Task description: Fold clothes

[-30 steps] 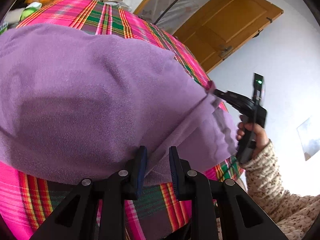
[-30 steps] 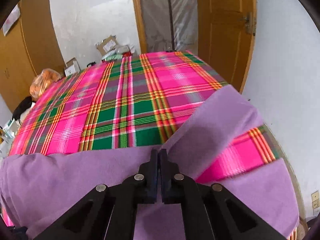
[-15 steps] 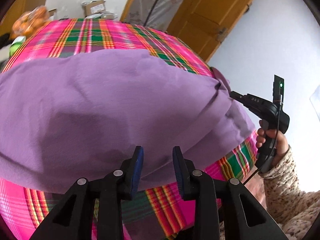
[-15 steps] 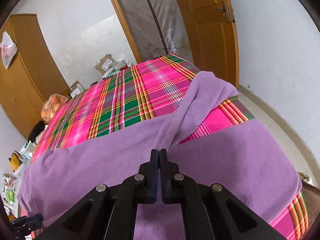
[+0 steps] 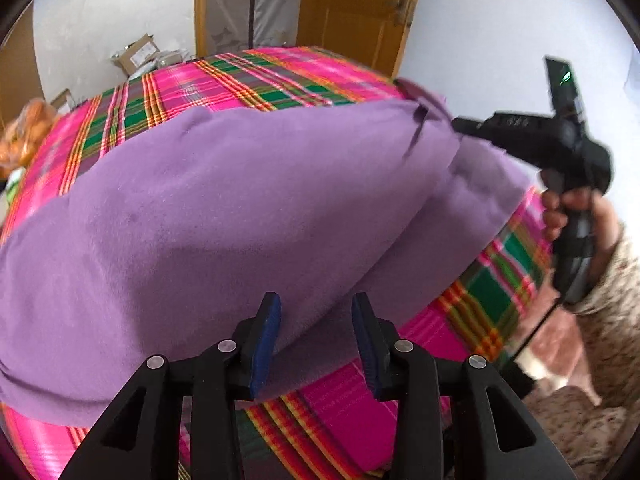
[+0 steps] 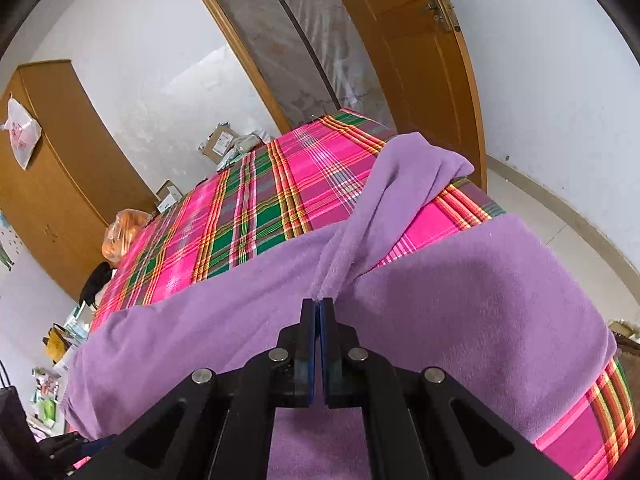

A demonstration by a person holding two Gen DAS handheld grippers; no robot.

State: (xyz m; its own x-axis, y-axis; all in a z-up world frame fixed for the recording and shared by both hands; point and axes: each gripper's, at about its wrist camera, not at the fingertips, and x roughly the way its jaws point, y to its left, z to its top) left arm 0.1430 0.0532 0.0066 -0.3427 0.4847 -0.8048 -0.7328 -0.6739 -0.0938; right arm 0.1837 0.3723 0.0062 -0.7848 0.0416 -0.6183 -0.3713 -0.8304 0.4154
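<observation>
Left tongs (image 5: 316, 320) now wider apart, right tongs (image 6: 317, 305) still clamping purple garment (image 5: 224, 216)

Left gripper (image 5: 316, 312) jaws parted; right gripper (image 6: 317, 306) jaws pinched together.

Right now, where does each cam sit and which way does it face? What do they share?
Left wrist: on the left gripper, above the bed's near edge, facing across the purple garment toward the door; its open fingers, the right gripper and the right hand show.
Right wrist: on the right gripper, facing along the plaid bedspread toward the wardrobe; its fingers show, shut on a garment fold.
Shared: garment, bedspread, door.
</observation>
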